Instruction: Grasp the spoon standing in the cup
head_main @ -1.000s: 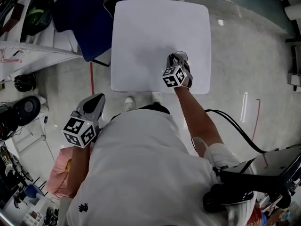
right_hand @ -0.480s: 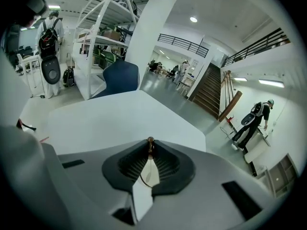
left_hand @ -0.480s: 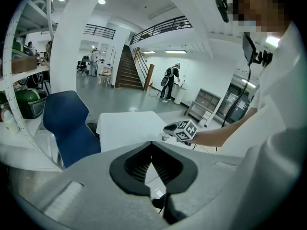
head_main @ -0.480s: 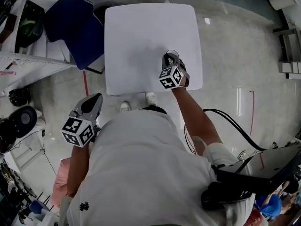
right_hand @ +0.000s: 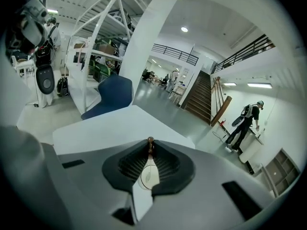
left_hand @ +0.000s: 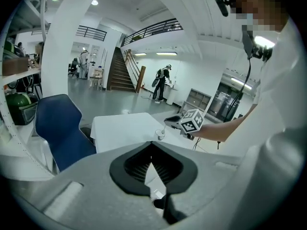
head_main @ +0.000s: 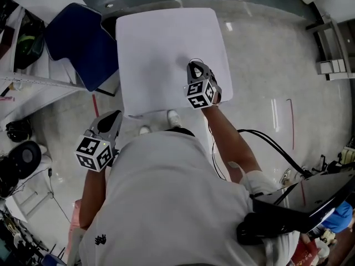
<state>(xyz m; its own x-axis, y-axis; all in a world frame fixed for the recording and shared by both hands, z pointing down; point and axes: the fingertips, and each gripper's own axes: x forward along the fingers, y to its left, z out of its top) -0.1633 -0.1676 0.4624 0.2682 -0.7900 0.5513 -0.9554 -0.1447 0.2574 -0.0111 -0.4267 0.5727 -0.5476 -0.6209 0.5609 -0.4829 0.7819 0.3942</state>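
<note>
A small clear cup [left_hand: 159, 134] stands near the right edge of the white table [head_main: 161, 54], with a spoon [left_hand: 163, 127] leaning in it. My right gripper [head_main: 195, 70] hangs right over the cup and hides most of it in the head view. In the right gripper view the spoon's brown-tipped handle [right_hand: 150, 141] sticks up between the dark pads [right_hand: 165, 164], which are closed on it. The cup's rim [right_hand: 147, 175] shows below, through the gap. My left gripper [head_main: 108, 123] is held low beside my body, away from the table, shut and with nothing in it.
A blue chair [head_main: 77, 43] stands at the table's left side. White shelving [head_main: 22, 85] runs along the left. A black cable [head_main: 272, 146] trails over the floor on the right. Further off, stairs [left_hand: 120, 68] and a standing person [left_hand: 164, 80] are in view.
The head view has shifted, so the table sits higher and further left in the picture. My right gripper stays over the cup. The left gripper has hardly moved.
</note>
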